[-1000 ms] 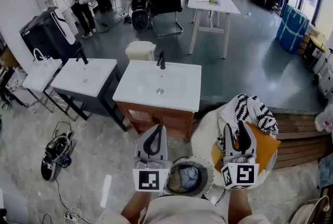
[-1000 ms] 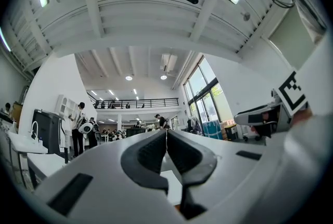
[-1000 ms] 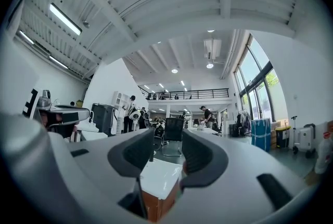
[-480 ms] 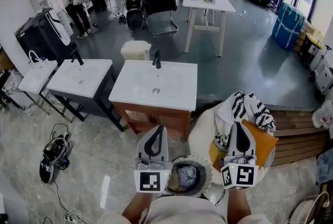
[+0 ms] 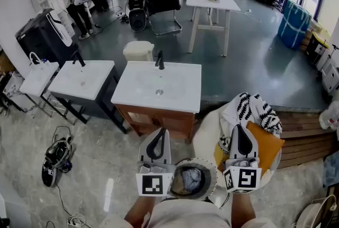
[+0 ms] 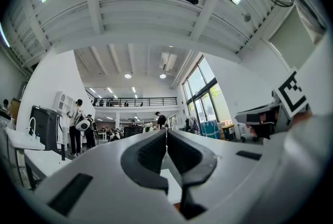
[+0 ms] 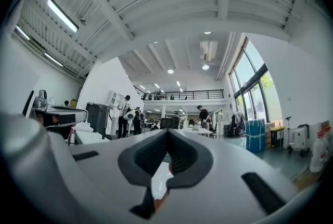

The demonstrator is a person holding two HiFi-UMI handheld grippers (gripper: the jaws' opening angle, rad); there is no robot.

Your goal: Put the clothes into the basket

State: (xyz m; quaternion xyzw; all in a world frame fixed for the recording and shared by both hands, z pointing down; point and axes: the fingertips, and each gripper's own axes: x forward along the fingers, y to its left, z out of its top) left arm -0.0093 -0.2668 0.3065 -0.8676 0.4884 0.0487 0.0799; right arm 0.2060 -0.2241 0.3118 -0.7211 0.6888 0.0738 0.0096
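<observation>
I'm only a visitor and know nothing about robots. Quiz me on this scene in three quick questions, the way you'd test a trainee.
1. True or false: the right gripper has its jaws closed on a piece of clothing.
2. Which lies nearest the right gripper? A) the black-and-white patterned garment B) the white washbasin C) the black office chair
3. What round container sits low in the head view, between the left gripper and the right gripper?

Key
1. False: its jaws are together with nothing between them.
2. A
3. The basket.
</observation>
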